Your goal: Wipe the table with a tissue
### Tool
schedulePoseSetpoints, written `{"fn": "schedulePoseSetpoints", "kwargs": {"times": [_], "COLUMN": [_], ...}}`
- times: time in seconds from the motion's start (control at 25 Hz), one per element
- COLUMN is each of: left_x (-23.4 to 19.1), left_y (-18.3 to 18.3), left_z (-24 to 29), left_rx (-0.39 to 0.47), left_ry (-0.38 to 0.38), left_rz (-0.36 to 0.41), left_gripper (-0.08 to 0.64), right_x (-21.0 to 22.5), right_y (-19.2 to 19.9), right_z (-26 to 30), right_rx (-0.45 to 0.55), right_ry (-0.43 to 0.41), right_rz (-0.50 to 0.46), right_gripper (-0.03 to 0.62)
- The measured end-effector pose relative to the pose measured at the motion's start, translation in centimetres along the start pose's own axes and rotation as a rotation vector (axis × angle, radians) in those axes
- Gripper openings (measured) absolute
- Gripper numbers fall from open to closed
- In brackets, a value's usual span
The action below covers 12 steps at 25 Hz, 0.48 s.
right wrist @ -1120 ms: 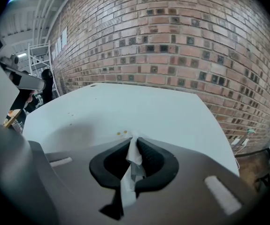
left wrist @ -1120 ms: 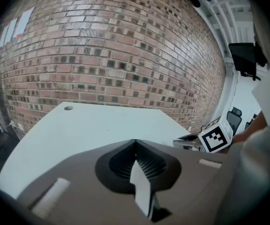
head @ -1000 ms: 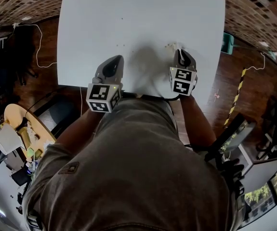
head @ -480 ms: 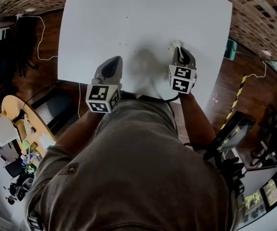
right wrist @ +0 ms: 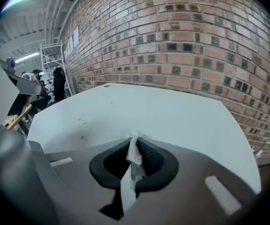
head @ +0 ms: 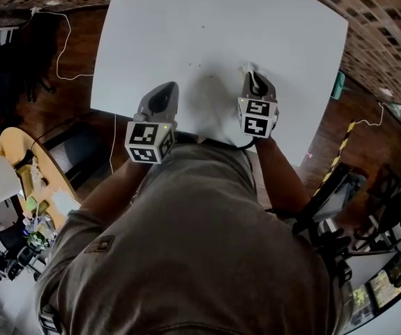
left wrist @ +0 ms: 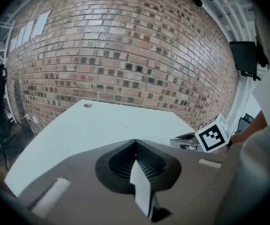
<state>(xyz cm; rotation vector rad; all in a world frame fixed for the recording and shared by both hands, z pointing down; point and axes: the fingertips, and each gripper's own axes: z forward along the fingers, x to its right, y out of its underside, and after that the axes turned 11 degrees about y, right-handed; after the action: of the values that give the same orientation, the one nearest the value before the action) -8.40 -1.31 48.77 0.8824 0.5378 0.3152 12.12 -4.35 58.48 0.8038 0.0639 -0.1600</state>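
The right gripper [right wrist: 134,143] has its jaws pressed onto a white tissue [right wrist: 134,153]. A crumpled tuft of the tissue pokes out past the jaw tips and the rest trails back between the dark ribbed pads [right wrist: 150,156]. In the head view this gripper [head: 254,75] is over the near right part of the white desk [head: 221,26], pointing away from the person. The tissue [head: 247,68] shows as a small pale wad at its nose. It appears to rest on the desk surface, though contact cannot be confirmed at this angle.

The left gripper [left wrist: 135,143] has its jaws closed together with nothing between them. From above it [head: 165,89] is near the desk's front edge, level with the right gripper and apart from it, also aimed forward. Its marker cube [head: 149,143] hangs over the edge, just in front of the person's shirt [head: 186,243].

A few small dark specks [head: 194,65] lie on the desk ahead of the space between the two grippers. The right gripper view shows them [right wrist: 81,137] to the left of the tissue. A round hole [left wrist: 88,105] sits at the desk's far left corner. A brick wall [right wrist: 196,46] stands beyond the far edge of the desk. A white cable [head: 61,47] lies on the wooden floor [head: 81,61] to the left.
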Motion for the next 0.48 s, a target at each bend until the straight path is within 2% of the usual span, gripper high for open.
{"fn": "schedulePoseSetpoints", "kwargs": {"times": [0.48], "left_x": [-4.1], "left_y": [0.4], "left_z": [-3.1], "left_rx": [0.014], "left_ry": [-0.022], "left_rz": [-0.025], "left_gripper": [0.002], "right_x": [-6.3], "right_y": [-1.5], "right_z": [0.4], "right_rx": [0.006], "right_ry": [-0.039], "right_rz": [-0.039], "right_gripper": [0.035]}}
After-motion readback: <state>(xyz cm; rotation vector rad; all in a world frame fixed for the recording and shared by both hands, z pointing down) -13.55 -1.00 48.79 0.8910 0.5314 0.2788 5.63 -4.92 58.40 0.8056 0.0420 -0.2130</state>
